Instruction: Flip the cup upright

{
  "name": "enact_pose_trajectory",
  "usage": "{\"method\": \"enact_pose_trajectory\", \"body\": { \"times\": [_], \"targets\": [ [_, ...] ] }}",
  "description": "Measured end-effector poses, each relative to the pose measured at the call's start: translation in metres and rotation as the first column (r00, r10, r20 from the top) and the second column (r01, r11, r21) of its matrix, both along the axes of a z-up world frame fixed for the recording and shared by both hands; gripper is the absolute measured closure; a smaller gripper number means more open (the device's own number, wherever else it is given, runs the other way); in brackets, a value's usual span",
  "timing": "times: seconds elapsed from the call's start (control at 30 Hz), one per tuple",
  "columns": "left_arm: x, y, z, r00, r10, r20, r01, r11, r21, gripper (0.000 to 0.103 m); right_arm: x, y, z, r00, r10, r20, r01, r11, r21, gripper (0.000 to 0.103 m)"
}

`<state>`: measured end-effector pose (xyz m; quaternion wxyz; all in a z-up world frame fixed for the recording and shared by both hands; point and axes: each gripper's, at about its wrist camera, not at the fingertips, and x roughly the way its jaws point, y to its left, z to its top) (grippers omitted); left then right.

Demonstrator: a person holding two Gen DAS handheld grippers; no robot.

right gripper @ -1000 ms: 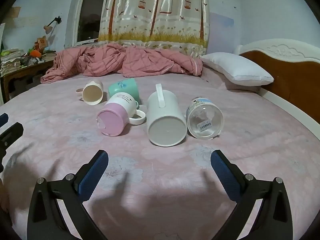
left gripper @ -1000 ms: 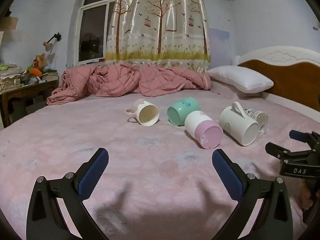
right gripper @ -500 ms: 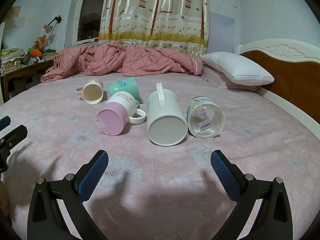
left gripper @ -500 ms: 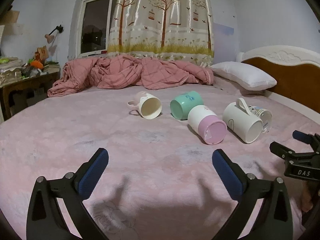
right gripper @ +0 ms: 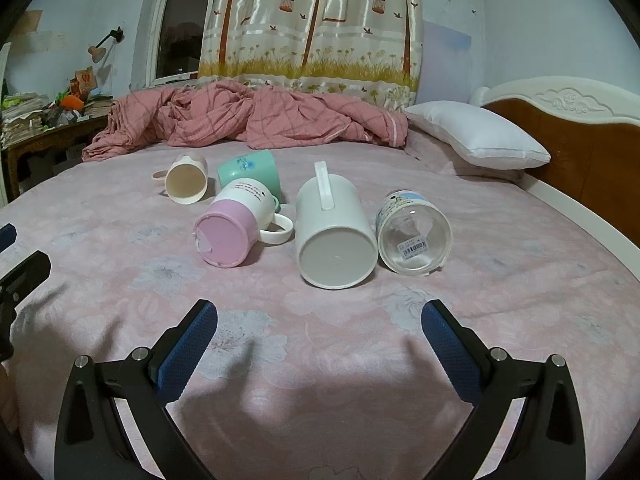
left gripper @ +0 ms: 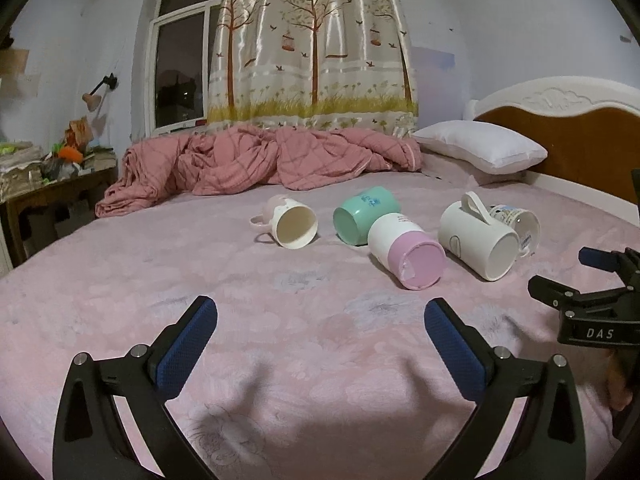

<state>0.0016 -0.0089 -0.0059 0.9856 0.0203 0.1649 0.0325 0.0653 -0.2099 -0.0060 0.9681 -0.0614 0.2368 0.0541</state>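
Observation:
Several cups lie on their sides on the pink bed sheet (left gripper: 200, 280). A cream mug (left gripper: 294, 226) (right gripper: 187, 179) has its mouth toward me. A teal cup (left gripper: 362, 214) (right gripper: 250, 168), a pink-bottomed white mug (left gripper: 408, 254) (right gripper: 234, 226), a tall white mug (left gripper: 478, 238) (right gripper: 334, 226) and a clear glass cup (left gripper: 520, 226) (right gripper: 414, 234) lie beside it. My left gripper (left gripper: 320, 332) is open and empty, short of the cups. My right gripper (right gripper: 320, 330) is open and empty, just short of the tall white mug; it also shows in the left wrist view (left gripper: 592, 312).
A crumpled pink quilt (left gripper: 256, 160) lies at the far side of the bed. A white pillow (left gripper: 480, 150) rests by the wooden headboard (left gripper: 572, 136) at the right. A cluttered side table (left gripper: 44, 184) stands at the left.
Both grippers have moved a little nearer to the cups. Both stay open. No cup has moved.

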Motion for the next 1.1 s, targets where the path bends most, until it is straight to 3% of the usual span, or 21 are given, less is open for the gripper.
{"method": "enact_pose_trajectory", "body": {
  "times": [1.1],
  "targets": [
    [-0.006,0.008,0.006,1.000,0.023,-0.001,-0.023,1.000,-0.018,0.000,0.002,0.007,-0.004,0.999,0.028,-0.031,-0.028,0.999,-0.024,0.000]
  ]
}}
